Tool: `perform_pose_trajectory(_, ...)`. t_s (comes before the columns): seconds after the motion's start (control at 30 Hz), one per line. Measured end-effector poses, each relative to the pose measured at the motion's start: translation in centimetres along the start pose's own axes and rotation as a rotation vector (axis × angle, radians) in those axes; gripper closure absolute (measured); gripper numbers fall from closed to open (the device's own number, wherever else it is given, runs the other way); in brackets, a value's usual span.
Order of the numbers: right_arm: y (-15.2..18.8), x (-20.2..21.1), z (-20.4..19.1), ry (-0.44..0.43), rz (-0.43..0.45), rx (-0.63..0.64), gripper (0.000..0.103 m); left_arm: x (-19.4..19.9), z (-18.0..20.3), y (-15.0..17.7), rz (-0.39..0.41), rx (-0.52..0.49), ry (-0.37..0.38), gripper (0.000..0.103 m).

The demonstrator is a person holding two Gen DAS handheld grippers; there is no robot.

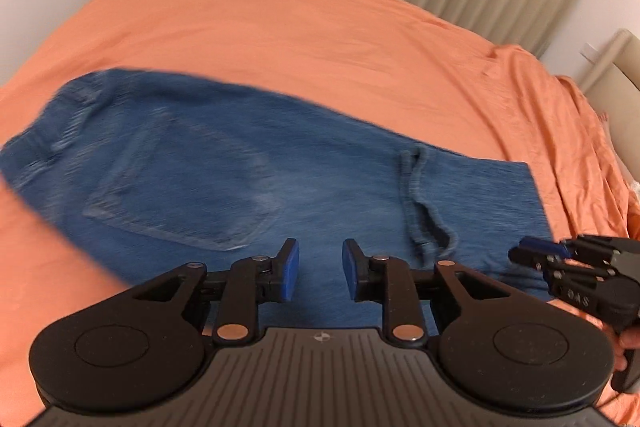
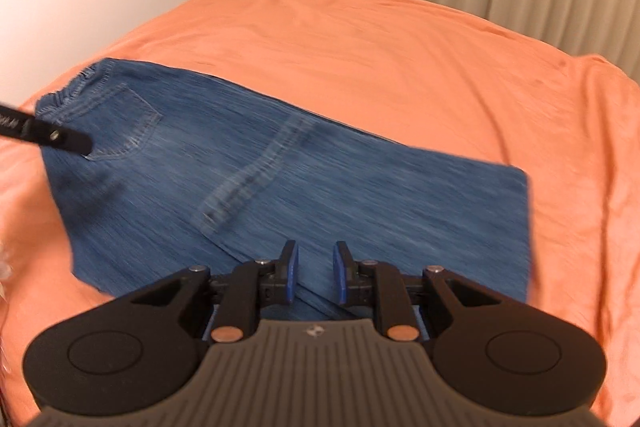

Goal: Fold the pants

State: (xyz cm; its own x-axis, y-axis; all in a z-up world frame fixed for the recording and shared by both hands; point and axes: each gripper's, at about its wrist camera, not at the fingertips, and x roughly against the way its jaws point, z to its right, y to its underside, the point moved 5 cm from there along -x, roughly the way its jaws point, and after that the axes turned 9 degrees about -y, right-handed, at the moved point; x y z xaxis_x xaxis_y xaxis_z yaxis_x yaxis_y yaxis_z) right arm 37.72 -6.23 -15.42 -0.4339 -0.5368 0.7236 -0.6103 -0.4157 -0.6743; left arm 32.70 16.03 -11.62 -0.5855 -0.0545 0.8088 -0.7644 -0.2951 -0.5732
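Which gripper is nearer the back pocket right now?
Left. The left gripper hovers just beside the back pocket; the right gripper sits further down the jeans, toward the leg end.

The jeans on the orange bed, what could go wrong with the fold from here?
1. Both the left hand-held gripper and the right hand-held gripper are open and hold nothing, so the jeans could unfold.
2. The loose drawstring may snag a finger.
3. The soft bedsheet might bunch underneath.

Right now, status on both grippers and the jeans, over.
Left gripper open, empty, above jeans. Right gripper open, empty, over the leg. Jeans lie folded on orange bedsheet. Loose drawstring lies on top; nothing else in the way.
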Motion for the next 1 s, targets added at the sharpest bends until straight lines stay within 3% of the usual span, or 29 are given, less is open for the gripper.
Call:
perform_pose_trajectory(0.1, -1.8, -1.9, -2.9, -0.030, 0.012, 0.038, 0.088, 1.1, -4.3, -0.4, -0.011, 0.033, -0.014, 0.074)
perform_pose_trajectory(0.23, -3.0, -4.9, -5.6, -0.056, -0.013, 0.042, 0.090, 2.7, -9.8, -1.2, 0.017, 0.067, -0.088, 0.069)
perform_pose_trajectory(0.4, -1.1, -9.1, -7.1, -0.048, -0.137, 0.052, 0.091, 3.7, -14.6, -1.0, 0.030, 0.100, -0.146, 0.064)
perform_pose_trajectory(0.53, -0.8, -9.8, -7.4, -0.030, -0.152, 0.082, 0.090, 2.9, -17.1, -0.5, 0.019, 0.143, -0.154, 0.056)
perform_pose_trajectory(0.77, -2.9, -8.1, -7.8, -0.047, -0.174, 0.160, 0.083, 2.3, -20.8, -0.6, 0.041, 0.324, -0.023, 0.026)
perform_pose_trajectory(0.9, -4.6, -7.4, -6.6, -0.019, -0.176, 0.215, 0.074, 1.2, -22.8, -0.4, 0.047, 0.448, 0.023, 0.019)
perform_pose_trajectory(1.0, -5.8, -7.5, -5.3, 0.016, -0.184, 0.231, 0.073, -0.1, -24.1, 0.1, 0.038, 0.531, 0.088, 0.018)
